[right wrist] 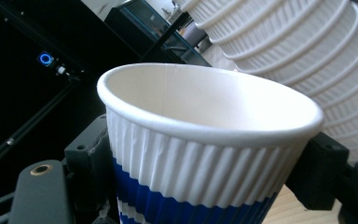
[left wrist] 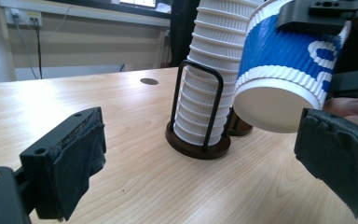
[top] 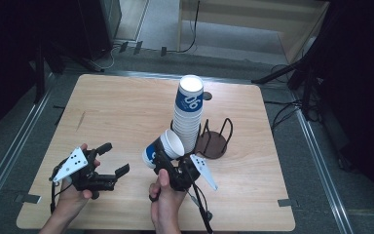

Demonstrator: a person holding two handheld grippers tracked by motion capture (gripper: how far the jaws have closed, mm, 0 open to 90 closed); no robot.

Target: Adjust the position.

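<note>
A blue-and-white ribbed paper cup (top: 163, 147) hangs tilted above the table, with my right gripper (top: 168, 163) shut on its blue band. In the right gripper view the cup (right wrist: 205, 154) sits between both pads (right wrist: 91, 158), mouth up. Just behind it a tall stack of the same cups (top: 189, 112) leans in a dark wire holder (left wrist: 198, 145). My left gripper (top: 117, 157) rests low at the table's front left, open with nothing between its jaws. In the left gripper view the held cup (left wrist: 284, 70) floats at the upper right beside the stack (left wrist: 209, 70).
A second dark wire holder (top: 216, 141) stands to the right of the stack. The wooden table (top: 126, 107) has a small round hole (top: 207, 96) near its far side. Black stands and cables line the floor around the table.
</note>
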